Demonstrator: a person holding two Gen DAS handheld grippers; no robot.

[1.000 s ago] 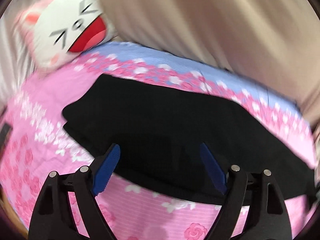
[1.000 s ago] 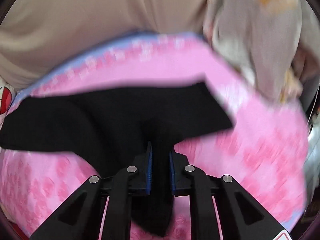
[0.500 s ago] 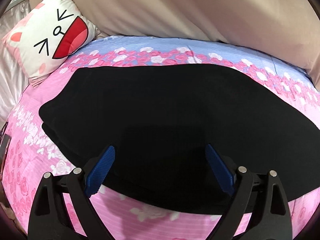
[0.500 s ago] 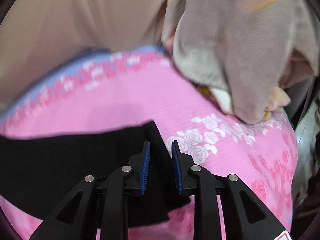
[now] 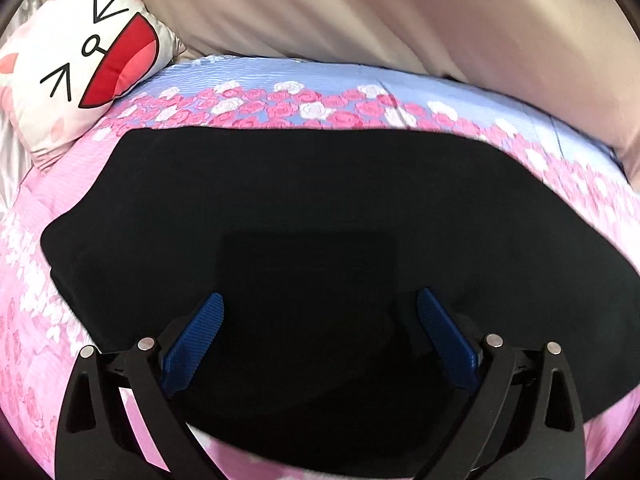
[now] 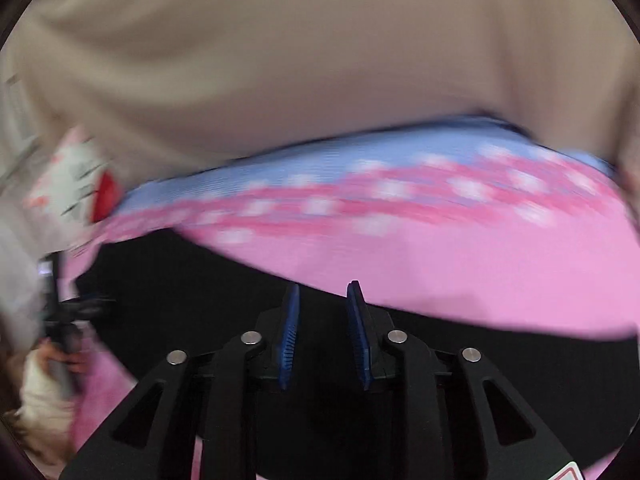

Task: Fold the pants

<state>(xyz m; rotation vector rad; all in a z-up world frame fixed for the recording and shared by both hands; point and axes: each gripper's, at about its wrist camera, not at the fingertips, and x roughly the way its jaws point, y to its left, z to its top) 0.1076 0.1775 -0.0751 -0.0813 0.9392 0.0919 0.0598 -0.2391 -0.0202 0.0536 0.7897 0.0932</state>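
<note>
Black pants (image 5: 304, 216) lie flat and spread wide on a pink flowered bedsheet (image 5: 48, 320). My left gripper (image 5: 320, 304) hangs just above their near part, jaws wide open and empty. In the blurred right wrist view the pants (image 6: 192, 300) fill the lower part. My right gripper (image 6: 322, 292) is over their far edge, jaws a narrow gap apart with no cloth between them. The left gripper (image 6: 86, 306) and the hand holding it show at the left there.
A white cat-face cushion (image 5: 76, 68) leans at the back left of the bed. A beige curtain (image 5: 360, 12) hangs behind the bed. The sheet has a blue band (image 5: 328, 76) along the far edge.
My right gripper has let go of the pants, opened a little and swung left. My left gripper has moved closer over the pants, still open.
</note>
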